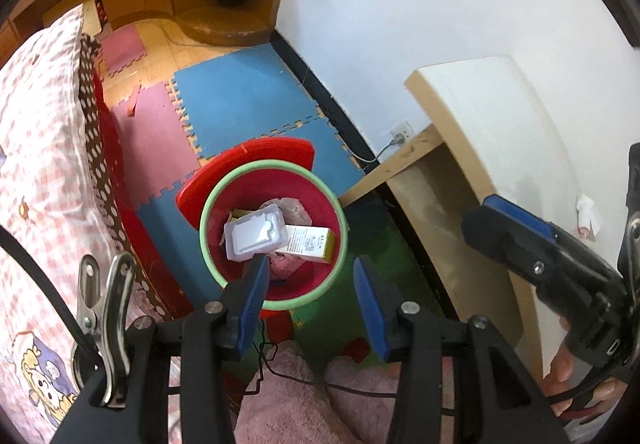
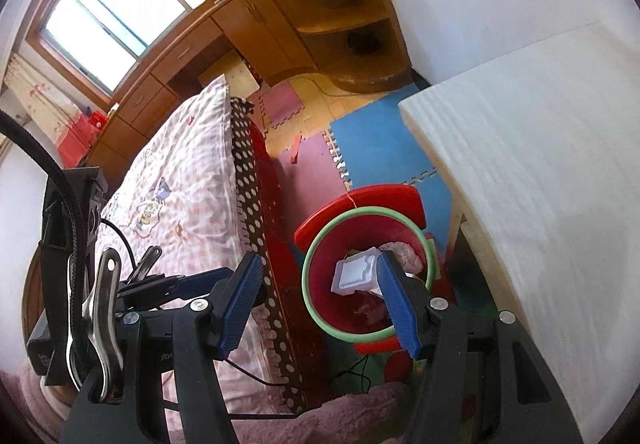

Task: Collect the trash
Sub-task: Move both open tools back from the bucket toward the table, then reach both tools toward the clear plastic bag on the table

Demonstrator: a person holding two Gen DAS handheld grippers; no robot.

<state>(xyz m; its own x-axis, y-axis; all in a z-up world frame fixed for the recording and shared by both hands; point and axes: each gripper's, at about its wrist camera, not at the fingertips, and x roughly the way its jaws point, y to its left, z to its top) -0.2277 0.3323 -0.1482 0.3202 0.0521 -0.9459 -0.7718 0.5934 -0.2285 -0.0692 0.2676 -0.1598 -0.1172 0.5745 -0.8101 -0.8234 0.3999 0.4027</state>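
Both claws, left [image 1: 308, 308] and right [image 2: 320, 306], gape empty above the red bin [image 1: 336, 220]; discarded white tray [image 1: 254, 234] and carton [image 1: 308, 242] lie below, suggesting drop-off done.

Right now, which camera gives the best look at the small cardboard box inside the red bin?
The left wrist view. There the cardboard box lies in plain sight in the red bin, beside a clear plastic tray. In the right wrist view, the right gripper has one finger across that spot, so the box is almost wholly hidden.
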